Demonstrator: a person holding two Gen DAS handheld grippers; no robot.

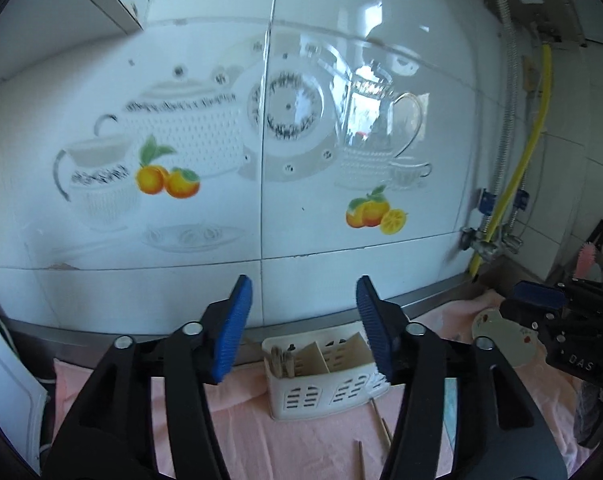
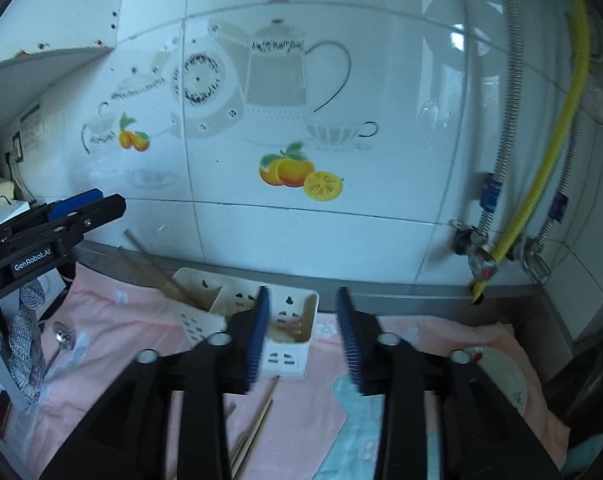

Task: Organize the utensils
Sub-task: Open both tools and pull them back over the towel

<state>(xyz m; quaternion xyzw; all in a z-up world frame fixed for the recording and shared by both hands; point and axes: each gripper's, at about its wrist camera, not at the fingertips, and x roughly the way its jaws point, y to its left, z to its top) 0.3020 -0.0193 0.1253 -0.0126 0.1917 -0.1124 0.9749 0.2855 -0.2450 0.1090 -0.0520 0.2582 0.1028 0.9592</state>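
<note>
Left wrist view shows the left gripper (image 1: 303, 324) with its jaws spread apart and holding nothing, above the white utensil holder (image 1: 321, 380) that stands on the pink cloth (image 1: 261, 420). Some chopsticks (image 1: 279, 358) stand in its left compartment, and loose chopsticks (image 2: 257, 420) lie on the cloth just in front of it. The right gripper (image 2: 303, 340) is also released and empty (a metal spoon (image 2: 61, 340) lies at the left, well apart from the holder).
</note>
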